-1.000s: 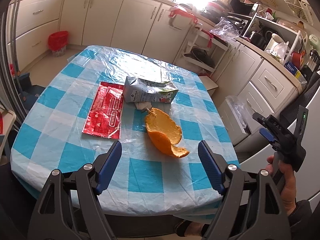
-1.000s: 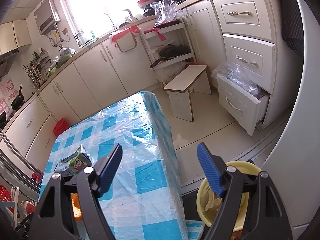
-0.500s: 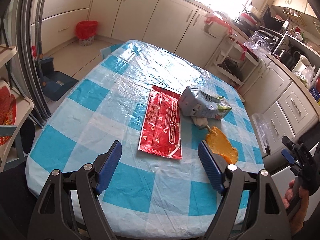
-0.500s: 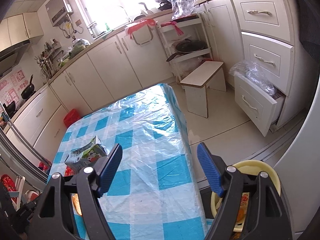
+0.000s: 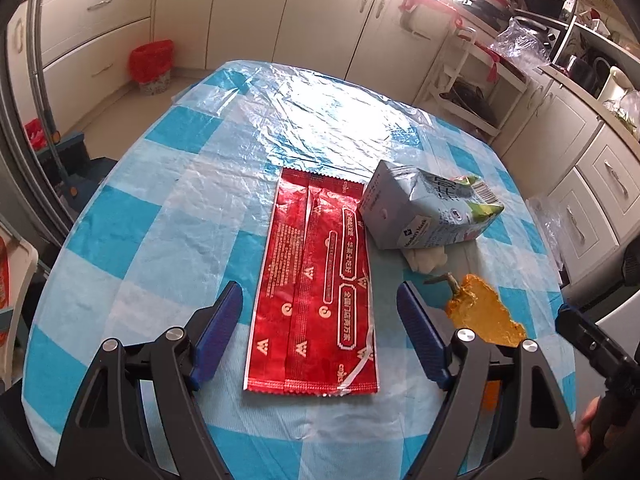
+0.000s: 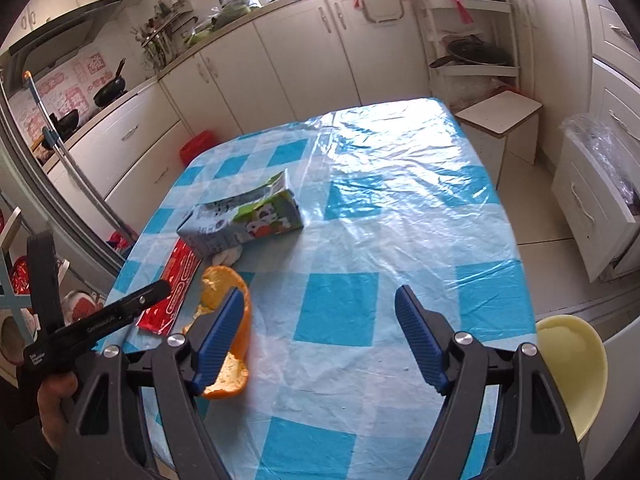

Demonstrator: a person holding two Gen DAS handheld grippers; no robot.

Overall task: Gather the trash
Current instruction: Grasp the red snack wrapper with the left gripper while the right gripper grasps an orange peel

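A flat red wrapper [image 5: 316, 288] lies on the blue-checked table [image 5: 160, 216], straight ahead of my open, empty left gripper [image 5: 320, 340], which hovers above its near end. A crushed milk carton [image 5: 428, 208] lies to the wrapper's right, with a white crumpled tissue [image 5: 426, 258] and an orange peel [image 5: 484, 314] nearer. My right gripper [image 6: 320, 338] is open and empty over the table's near edge; the orange peel [image 6: 228, 320] sits at its left finger, with the carton [image 6: 244, 220] and wrapper [image 6: 172, 288] beyond. A yellow bin [image 6: 572, 364] stands low at the right.
White kitchen cabinets [image 5: 320, 20] ring the room. A small red bin [image 5: 152, 64] stands on the floor at the far left. A white stool [image 6: 500, 128] and an open drawer [image 6: 588, 204] with plastic bags stand right of the table.
My left gripper has swung left and closer, from facing the orange peel to facing the red wrapper. My right gripper has turned left from the floor and bin toward the table top.
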